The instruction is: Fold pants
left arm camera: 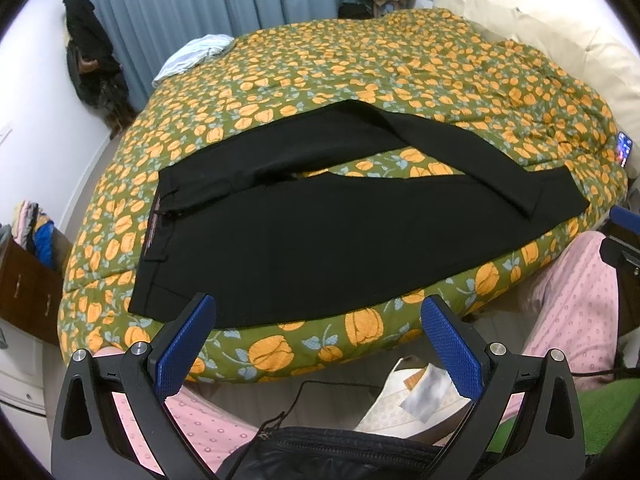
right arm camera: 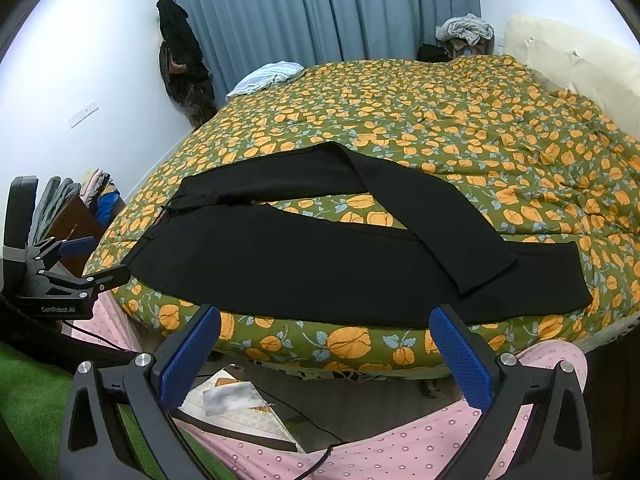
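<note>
Black pants (left arm camera: 320, 236) lie flat near the front edge of a bed, waistband to the left, legs running right. The far leg crosses over the near leg at the hem end (left arm camera: 516, 188). The pants also show in the right wrist view (right arm camera: 320, 264). My left gripper (left arm camera: 316, 328) is open and empty, held off the bed's front edge just short of the pants' near edge. My right gripper (right arm camera: 326, 340) is open and empty, also short of the bed edge. The left gripper (right arm camera: 92, 264) shows at the left of the right wrist view.
The bed has a green quilt with orange flowers (left arm camera: 400, 64). A light blue cloth (left arm camera: 196, 54) lies at its far left corner. A cream headboard (left arm camera: 560, 36) is on the right. A phone (left arm camera: 624, 148) lies at the bed's right edge. A wooden cabinet (left arm camera: 28, 280) stands left.
</note>
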Demonstrator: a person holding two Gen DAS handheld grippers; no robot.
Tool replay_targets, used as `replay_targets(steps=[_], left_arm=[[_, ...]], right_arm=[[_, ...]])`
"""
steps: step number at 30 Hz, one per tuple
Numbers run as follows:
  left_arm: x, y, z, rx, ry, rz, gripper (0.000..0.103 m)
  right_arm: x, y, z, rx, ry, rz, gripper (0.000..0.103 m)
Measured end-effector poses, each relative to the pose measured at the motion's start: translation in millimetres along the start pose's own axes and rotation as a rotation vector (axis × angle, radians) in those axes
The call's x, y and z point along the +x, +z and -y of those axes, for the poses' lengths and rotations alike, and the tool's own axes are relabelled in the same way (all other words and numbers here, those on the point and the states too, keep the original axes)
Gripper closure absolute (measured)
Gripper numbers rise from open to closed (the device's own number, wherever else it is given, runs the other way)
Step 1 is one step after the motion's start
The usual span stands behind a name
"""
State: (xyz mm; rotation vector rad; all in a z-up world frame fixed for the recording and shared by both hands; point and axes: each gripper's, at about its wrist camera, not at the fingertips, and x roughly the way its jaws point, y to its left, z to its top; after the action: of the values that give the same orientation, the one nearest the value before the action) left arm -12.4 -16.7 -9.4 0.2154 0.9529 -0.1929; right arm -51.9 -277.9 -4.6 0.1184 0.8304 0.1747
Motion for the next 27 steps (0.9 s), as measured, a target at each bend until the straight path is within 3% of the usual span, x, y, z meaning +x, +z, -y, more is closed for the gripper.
replay_targets(steps=[27], left_arm=[[0.1, 2.8, 2.0, 0.004, -0.005, -0.013, 0.000]], right_arm=[[2.5, 0.7, -8.6, -0.015, 0.005, -0.010, 0.000]])
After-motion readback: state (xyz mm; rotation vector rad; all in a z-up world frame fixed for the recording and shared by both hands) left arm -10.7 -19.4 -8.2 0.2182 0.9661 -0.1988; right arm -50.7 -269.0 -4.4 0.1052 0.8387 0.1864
